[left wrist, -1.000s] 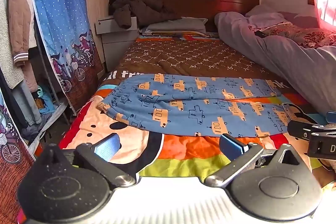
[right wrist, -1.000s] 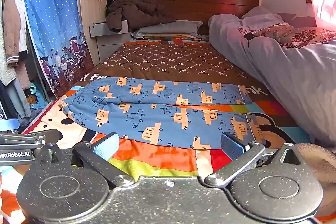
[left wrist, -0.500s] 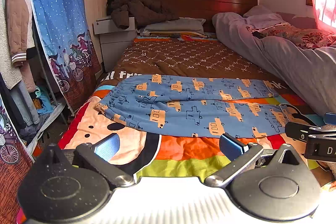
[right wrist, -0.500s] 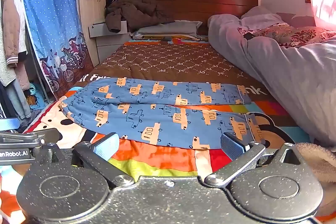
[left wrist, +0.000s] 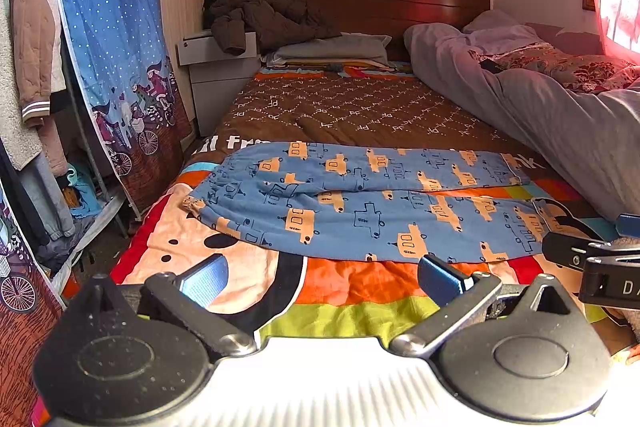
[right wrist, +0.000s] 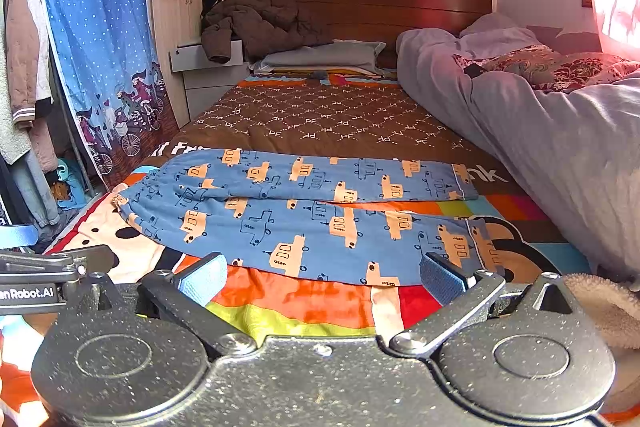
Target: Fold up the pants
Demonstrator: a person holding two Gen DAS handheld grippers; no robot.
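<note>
Blue patterned pants lie flat and unfolded across the bed at 12 o'clock, every fold still to do, while the left hand-held gripper and right hand-held gripper hover apart, empty.

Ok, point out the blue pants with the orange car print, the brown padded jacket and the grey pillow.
blue pants with orange car print (left wrist: 360, 219): left wrist view, on the near leg, mid-length.
brown padded jacket (left wrist: 264, 15): left wrist view, on its bunched body by the headboard.
grey pillow (right wrist: 320, 55): right wrist view, on its top face.
</note>
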